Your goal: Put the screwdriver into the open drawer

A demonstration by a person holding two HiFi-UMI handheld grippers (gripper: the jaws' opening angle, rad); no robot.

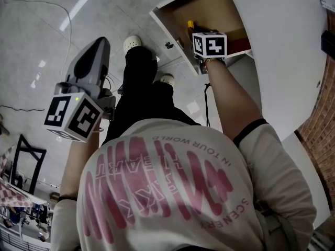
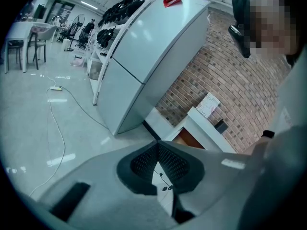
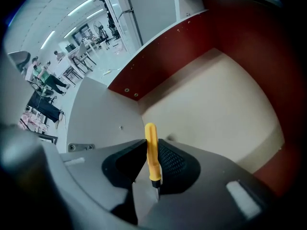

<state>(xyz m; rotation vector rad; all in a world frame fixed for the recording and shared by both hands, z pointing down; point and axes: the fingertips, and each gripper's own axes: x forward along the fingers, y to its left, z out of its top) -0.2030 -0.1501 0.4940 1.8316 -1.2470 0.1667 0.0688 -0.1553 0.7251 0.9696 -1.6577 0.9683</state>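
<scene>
right gripper [image 3: 150, 145]: we see its jaws pinching the yellow-handled metal-shaft screwdriver [image 3: 151, 152]
axis: handle at 12 o'clock, along the jaws
open red-walled, beige-floored drawer [image 3: 216, 99]: 1 o'clock, beyond the handle tip
left gripper [image 2: 156, 148]: jaws together, empty, well apart

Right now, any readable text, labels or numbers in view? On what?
"IN YOUR WORLD": small print on the person's T-shirt, upside down in the head view.
"SCENERY": apparently, on the same T-shirt, broken by a fold.
Big pink lettering on it: unreadable.
Card on the white ledge: print too small.
</scene>
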